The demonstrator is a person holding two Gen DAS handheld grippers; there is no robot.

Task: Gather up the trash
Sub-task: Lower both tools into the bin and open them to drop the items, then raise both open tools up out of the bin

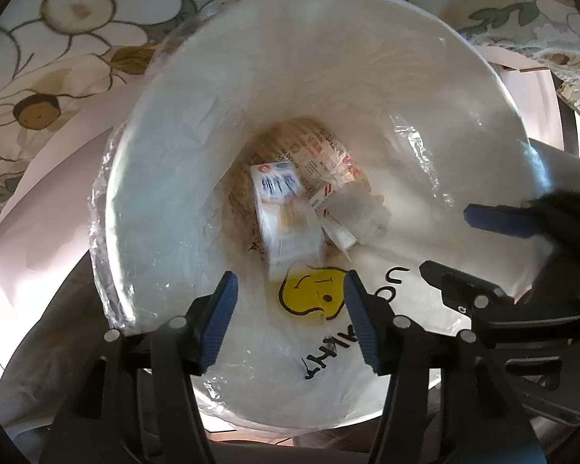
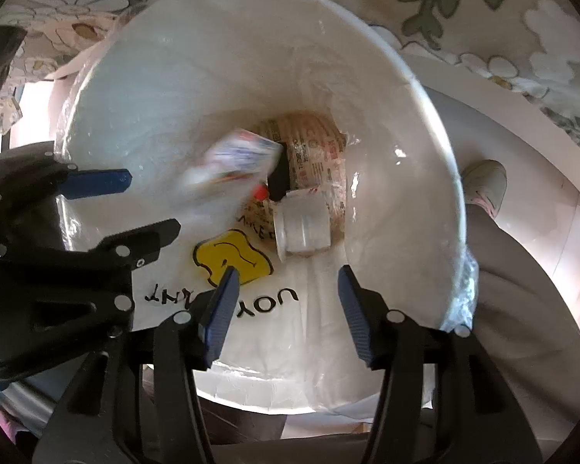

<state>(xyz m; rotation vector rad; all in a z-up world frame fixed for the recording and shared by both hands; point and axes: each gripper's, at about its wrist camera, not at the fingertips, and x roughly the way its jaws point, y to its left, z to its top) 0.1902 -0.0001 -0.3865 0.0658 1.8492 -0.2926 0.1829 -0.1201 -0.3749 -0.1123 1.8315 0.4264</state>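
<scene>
Left gripper [image 1: 288, 317] and right gripper [image 2: 286, 313]: both parted, nothing between the pads, side by side above the white round bag-lined bin [image 1: 367, 38]. White printed carton [image 1: 286, 216] and white plastic cup [image 2: 301, 228] lie below, at the bin bottom.

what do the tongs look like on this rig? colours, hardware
Both tongs match: the left tongs and right tongs have black angular frames with round silver bolt heads and flat blue ribbed pads on the inner finger faces. No cables, markings or sleeves are visible.
</scene>
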